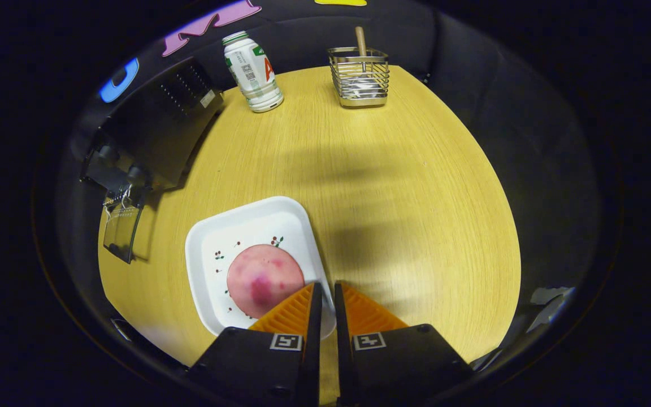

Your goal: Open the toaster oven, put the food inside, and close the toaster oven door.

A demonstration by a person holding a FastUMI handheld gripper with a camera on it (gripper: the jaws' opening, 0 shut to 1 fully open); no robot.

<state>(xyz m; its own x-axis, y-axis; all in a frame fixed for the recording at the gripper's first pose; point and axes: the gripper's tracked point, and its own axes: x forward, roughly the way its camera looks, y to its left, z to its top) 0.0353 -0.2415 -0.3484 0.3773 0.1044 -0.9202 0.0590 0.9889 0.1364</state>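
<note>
Toaster oven: the black toaster oven (156, 133) sits at the far left of the round wooden table (416, 215), its front turned toward the near side. Its glass door (121, 232) hangs down open, so the cavity is ready to take the food.

Food: a round pink piece, perhaps a bun or a slice of meat, the view being too coarse to say (264, 280). It lies on a white square plate (235, 237) with small cherry prints, near the front of the table and just right of the open door, a short carry from the oven mouth.

Gripper: the gripper (323, 291) hovers above the plate's right rim, with the food just to the left of the left finger. Its jaws are drawn nearly together with only a narrow slit between them, and they grasp nothing.

Why it sits so: the jaws appear closed because the door work is done and the pick has not begun; they would have to spread before they can take the food or the plate's edge.

Step in hand: likely the approach to the plate.

Bystanders: a white drink bottle (253, 70) with a green cap and a wire metal caddy (359, 76) holding a wooden-handled tool (361, 40) stand at the far edge, well apart from the path to the oven.

Risk: a low plate rim offers the jaws little to bite on.
</note>
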